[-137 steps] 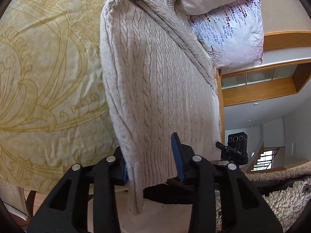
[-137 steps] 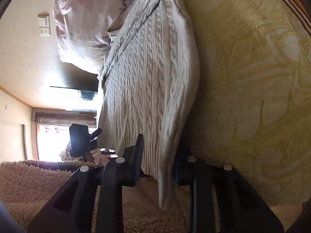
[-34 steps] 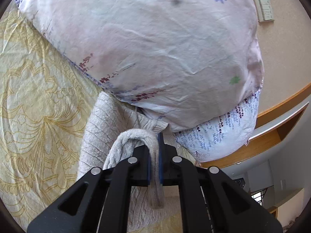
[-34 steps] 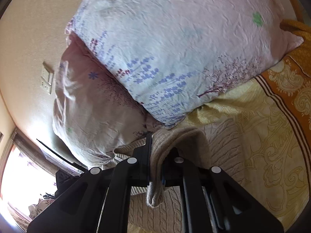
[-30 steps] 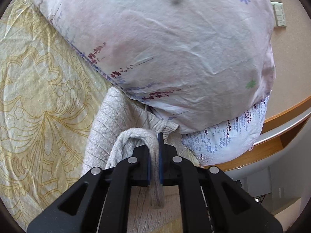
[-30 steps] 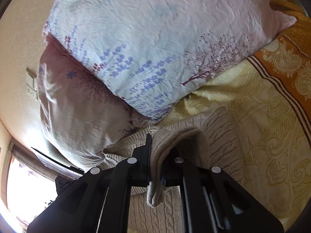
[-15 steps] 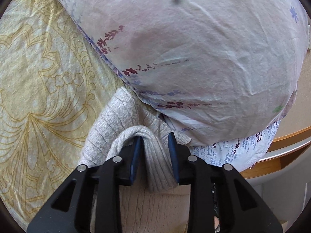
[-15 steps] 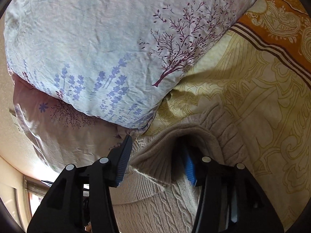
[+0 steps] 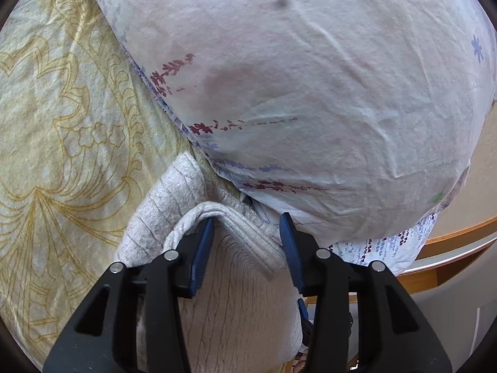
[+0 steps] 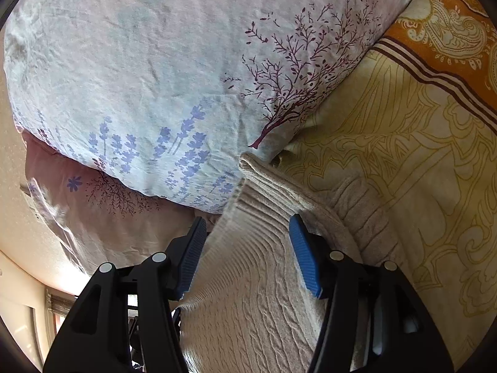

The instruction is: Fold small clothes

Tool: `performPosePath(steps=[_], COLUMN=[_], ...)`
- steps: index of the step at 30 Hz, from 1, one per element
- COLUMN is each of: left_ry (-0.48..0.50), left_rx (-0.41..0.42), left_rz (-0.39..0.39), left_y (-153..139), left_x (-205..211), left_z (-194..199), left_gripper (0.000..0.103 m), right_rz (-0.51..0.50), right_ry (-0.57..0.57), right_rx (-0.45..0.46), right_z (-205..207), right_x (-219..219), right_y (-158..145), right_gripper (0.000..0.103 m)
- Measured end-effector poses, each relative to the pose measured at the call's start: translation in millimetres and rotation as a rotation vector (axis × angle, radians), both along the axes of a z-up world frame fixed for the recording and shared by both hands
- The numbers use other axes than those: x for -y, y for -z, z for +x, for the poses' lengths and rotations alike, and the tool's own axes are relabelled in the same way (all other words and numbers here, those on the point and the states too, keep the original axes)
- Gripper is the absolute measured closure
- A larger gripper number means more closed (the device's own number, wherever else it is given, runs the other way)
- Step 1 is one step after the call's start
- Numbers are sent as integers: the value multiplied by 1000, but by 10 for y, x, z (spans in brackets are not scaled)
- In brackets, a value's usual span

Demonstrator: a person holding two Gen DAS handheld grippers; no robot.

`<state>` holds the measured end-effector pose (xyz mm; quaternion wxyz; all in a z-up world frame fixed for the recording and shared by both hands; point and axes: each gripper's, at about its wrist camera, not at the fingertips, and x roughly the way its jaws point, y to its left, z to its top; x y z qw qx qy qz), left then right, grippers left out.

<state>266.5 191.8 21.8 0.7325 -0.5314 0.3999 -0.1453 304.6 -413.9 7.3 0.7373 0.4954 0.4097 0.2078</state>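
A beige cable-knit sweater (image 9: 242, 304) lies folded on the yellow patterned bedspread (image 9: 62, 143), its ribbed hem doubled over onto the body close to the pillows. My left gripper (image 9: 247, 227) is open, its blue pads either side of the ribbed hem corner (image 9: 248, 230), which rests loose between them. In the right wrist view the same sweater (image 10: 257, 295) runs up between the open jaws of my right gripper (image 10: 247, 228); its ribbed corner (image 10: 257, 177) touches the pillow edge.
A pale floral pillow (image 9: 310, 93) fills the view just beyond the left gripper. In the right wrist view two pillows, a blue-flowered one (image 10: 170, 77) and a pink one (image 10: 102, 211), sit close ahead. An orange bedspread border (image 10: 450, 40) lies at the upper right.
Both grippers carried the sweater's hem up to the pillows shut on it, then opened. The hem now lies released on the sweater's upper part.
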Motion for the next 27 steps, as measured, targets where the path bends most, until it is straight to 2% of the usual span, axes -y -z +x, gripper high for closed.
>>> performPosePath(steps=[4,7,9,12,13,15,16,20,23,27], left_ry=[-14,-45,-71,-62,-34,55,106,285,364,410], left_rx=[10,24,11,-11,-18,-40,-54,-78,-67,-62], left_rz=[4,32,71,111,128,188,235,411,478,512], left_y=[-27,-92,-131,-166,-184,-215,-225,-238,-237,-261], left_x=[-50,-141,-244,-387,-405,-381,-349,-114,24,124], left_z=[-5,-43,-76,-131,-144,-156,-166,-221,-275,-317], left_gripper=[52,40,30,30,29,25,25,25,25,25], right_rz=[-5,-28,-73,-198,-245,-324,-342,-316,-298,-297], right_ry=[-1,0,6,17,12,-8,-19,-98,-155,-222], right_rx=[-3,-4,1,28,37,41,39,2,-37,-62], right_z=[5,-26,-88,-210,-248,-322,-350,-420,-446,-519], right_x=[-53,-17,49,132,159,224,262,427,471,407], right_y=[-5,-5,-42,-162,-210,-274,-285,-180,-70,20], right_gripper=[45,45,45,45,45,29,27,27,27,27])
